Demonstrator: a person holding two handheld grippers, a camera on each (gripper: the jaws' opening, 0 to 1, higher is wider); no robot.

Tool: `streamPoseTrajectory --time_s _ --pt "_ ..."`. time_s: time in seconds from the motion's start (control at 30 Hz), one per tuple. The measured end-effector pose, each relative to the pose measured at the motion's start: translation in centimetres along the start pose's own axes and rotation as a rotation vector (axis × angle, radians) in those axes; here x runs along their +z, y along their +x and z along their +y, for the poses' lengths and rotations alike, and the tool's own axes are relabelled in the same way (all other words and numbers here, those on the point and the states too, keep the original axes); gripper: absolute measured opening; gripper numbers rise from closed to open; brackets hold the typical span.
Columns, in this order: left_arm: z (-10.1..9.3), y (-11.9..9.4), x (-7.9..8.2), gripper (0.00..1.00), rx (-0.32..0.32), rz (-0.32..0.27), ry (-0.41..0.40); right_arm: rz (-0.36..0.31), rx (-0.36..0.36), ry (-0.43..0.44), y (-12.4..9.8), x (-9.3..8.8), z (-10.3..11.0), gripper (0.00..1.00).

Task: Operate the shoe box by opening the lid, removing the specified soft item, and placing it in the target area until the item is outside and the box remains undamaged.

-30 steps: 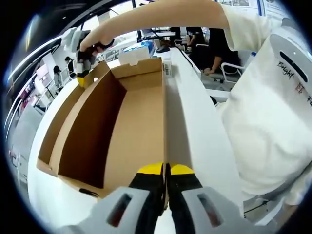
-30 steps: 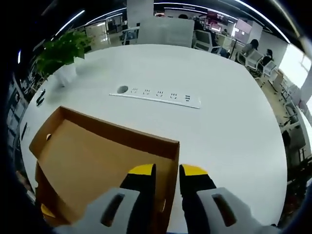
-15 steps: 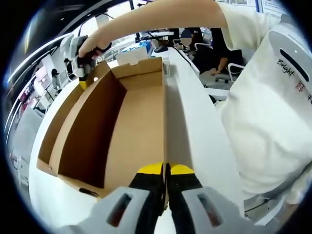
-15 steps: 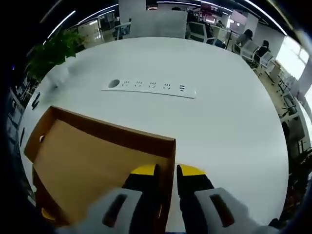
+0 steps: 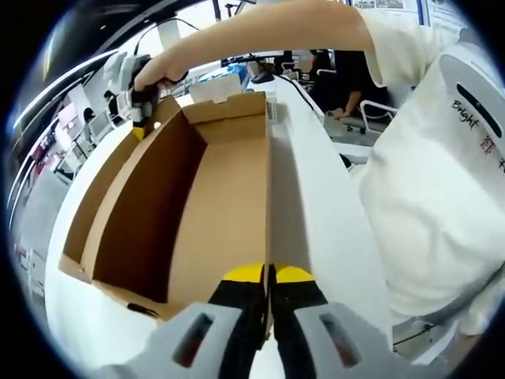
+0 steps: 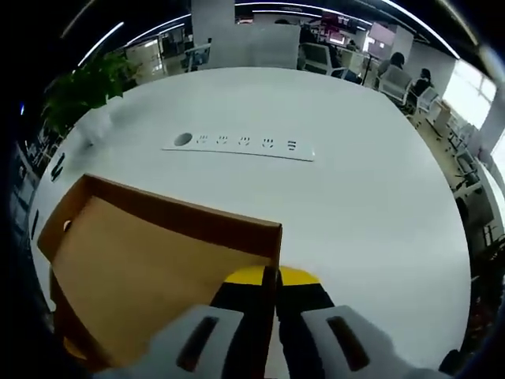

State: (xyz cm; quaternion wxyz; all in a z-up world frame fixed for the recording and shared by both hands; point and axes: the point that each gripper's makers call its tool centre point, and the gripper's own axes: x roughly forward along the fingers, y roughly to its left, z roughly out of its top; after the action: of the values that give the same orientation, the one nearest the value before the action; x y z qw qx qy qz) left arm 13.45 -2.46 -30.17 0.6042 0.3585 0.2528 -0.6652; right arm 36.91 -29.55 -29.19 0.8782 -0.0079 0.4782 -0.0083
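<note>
A shoe box lid [image 5: 213,205], brown inside and white outside, lies open side up, and nothing shows inside it. My left gripper [image 5: 268,276] is shut on the near end of its right wall. At the far left corner, my right gripper [image 5: 136,118], held in a person's hand, grips the lid. In the right gripper view the same lid [image 6: 142,260] spreads to the lower left, and my right gripper [image 6: 274,278] is shut on its corner wall with the jaws pressed together.
The white table [image 6: 355,197] stretches ahead with a power strip [image 6: 241,146] set in it and a potted plant [image 6: 87,87] at the far left. The person's white-shirted torso [image 5: 442,174] stands close on the right. Chairs and seated people are behind.
My right gripper's jaws, apart one second ago, have closed onto the lid's corner wall. The left gripper keeps its hold and the lid has barely moved.
</note>
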Motion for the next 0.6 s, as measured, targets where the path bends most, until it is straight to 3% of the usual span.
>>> streamPoseTrajectory --time_s 0.2,0.3,0.4,0.6 --pt "0.1 0.1 0.0 0.01 0.004 0.004 -0.012 -0.096 -0.008 -0.061 -0.7 1.7 0.0 0.01" --pt "0.0 0.1 0.0 0.01 0.004 0.010 -0.021 -0.120 -0.020 -0.048 -1.8 1.6 0.1 0.01" --pt "0.0 0.1 0.0 0.01 0.007 0.012 -0.028 -0.199 -0.014 -0.038 -3.2 2.5 0.1 0.01" --pt "0.0 0.1 0.0 0.01 0.006 0.016 -0.040 -0.263 -0.028 -0.044 -3.9 2.7 -0.2 0.01"
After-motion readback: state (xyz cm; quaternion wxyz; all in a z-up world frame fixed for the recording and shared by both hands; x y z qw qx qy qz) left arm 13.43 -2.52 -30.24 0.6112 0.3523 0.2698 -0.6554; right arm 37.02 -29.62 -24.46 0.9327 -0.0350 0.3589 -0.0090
